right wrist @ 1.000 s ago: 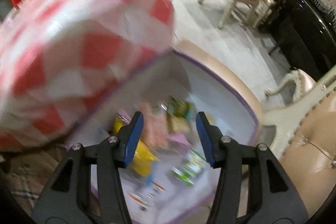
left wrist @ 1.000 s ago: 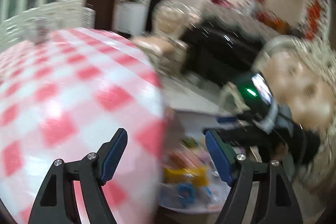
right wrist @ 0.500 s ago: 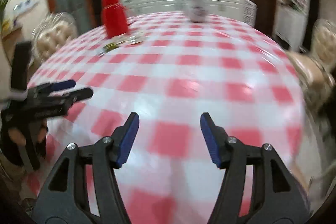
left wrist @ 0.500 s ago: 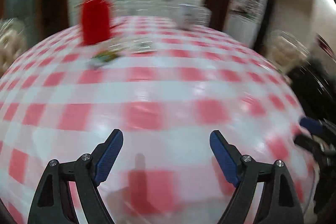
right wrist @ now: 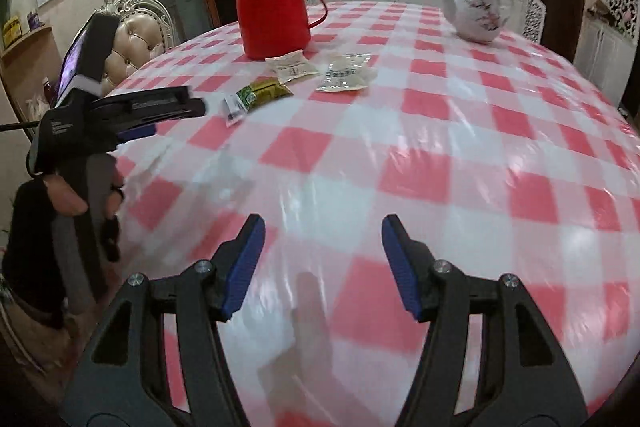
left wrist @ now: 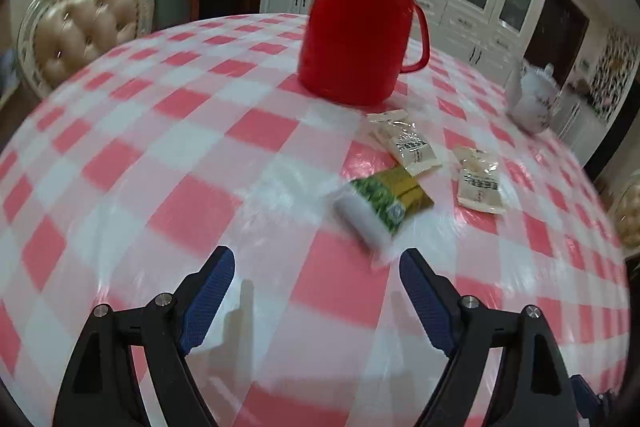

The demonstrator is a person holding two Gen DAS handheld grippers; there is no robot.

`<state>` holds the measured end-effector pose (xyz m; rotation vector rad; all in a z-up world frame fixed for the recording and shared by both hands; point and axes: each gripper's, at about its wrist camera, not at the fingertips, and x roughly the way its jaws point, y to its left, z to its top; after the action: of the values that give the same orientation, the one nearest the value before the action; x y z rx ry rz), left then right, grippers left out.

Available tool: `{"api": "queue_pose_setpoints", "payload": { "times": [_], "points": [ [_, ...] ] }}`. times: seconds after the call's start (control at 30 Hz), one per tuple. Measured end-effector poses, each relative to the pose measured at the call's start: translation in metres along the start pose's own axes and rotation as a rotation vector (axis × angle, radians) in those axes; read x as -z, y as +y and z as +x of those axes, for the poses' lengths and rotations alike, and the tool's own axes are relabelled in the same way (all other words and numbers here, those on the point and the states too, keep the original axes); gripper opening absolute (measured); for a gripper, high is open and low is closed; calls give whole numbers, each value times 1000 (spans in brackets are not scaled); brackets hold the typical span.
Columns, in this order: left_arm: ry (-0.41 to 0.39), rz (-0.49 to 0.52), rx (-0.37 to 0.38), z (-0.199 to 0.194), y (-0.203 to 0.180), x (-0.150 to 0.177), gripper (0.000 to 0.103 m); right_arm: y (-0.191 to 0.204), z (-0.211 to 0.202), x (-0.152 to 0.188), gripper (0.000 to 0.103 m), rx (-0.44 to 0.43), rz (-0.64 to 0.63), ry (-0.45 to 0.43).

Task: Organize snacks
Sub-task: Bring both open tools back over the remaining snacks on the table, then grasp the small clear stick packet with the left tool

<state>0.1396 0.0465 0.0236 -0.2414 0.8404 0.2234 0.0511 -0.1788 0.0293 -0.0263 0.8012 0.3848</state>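
Left claw (left wrist: 316, 259): released, wide, nothing between pads, low in frame over checked cloth (left wrist: 120, 147). Right claw (right wrist: 323, 223): also released and empty, bottom centre of its own view, well short of the snacks. Task items loose on the cloth, right of centre in left view: green packet (left wrist: 384, 205) nearest, just above and beside the right-hand pad; white packet (left wrist: 408, 143) touching or slightly overlapping its far end; second white packet (left wrist: 478, 183) further right, apart. Risks, as judged: off-centre closing on the green packet, catching only the clear end seal, then slipping out on the lift. Glossy cloth, so likely sliding of the packet ahead of a pad instead of a clean pinch, or bunching of the cloth if going too low. Possible double pick with the white packet riding along. Red flask (left wrist: 356, 27) upright just behind the packets, upper centre: overshooting forward means knocking it. Containers: flask capped, contents hidden; teapot (left wrist: 532, 103) at right edge, lid on, contents hidden. No snack bin, tray or box in either view, so drop-off spot unknown. All three packets apparently sealed.
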Motion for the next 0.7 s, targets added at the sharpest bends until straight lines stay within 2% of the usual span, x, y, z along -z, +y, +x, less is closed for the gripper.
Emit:
{"api": "queue_pose_setpoints", "payload": {
  "times": [0.1, 0.17, 0.2, 0.23, 0.3, 0.4, 0.47, 0.53, 0.57, 0.6, 0.7],
  "points": [
    [26, 44, -43, 29, -15, -12, 85, 0, 19, -11, 64, 1, 2, 0],
    [80, 72, -66, 49, -21, -16, 85, -7, 29, -13, 65, -22, 52, 7],
    [81, 86, -80, 53, -22, -17, 87, -16, 37, -14, 65, -66, 117, 38],
    [65, 111, -102, 55, -24, -18, 89, -24, 39, -15, 65, -97, 168, 36],
    [80, 98, -85, 59, -19, -22, 94, -38, 39, -15, 65, -127, 227, 23],
    [99, 115, -89, 55, -8, -21, 95, -47, 43, -14, 66, -184, 270, 46],
    [105, 116, -85, 46, 5, -15, 94, -45, 40, -14, 66, -198, 255, 41],
    [80, 119, -62, 36, 19, -7, 82, -38, 38, -13, 66, -200, 218, 39],
    [64, 124, -54, 33, 24, -7, 69, -34, 36, -13, 66, -203, 201, 36],
    [54, 123, -27, 32, 28, -8, 63, -32, 35, -12, 66, -206, 192, 36],
    [55, 105, 13, 35, 33, -16, 63, -31, 36, -10, 67, -201, 189, 42]
  ]
}}
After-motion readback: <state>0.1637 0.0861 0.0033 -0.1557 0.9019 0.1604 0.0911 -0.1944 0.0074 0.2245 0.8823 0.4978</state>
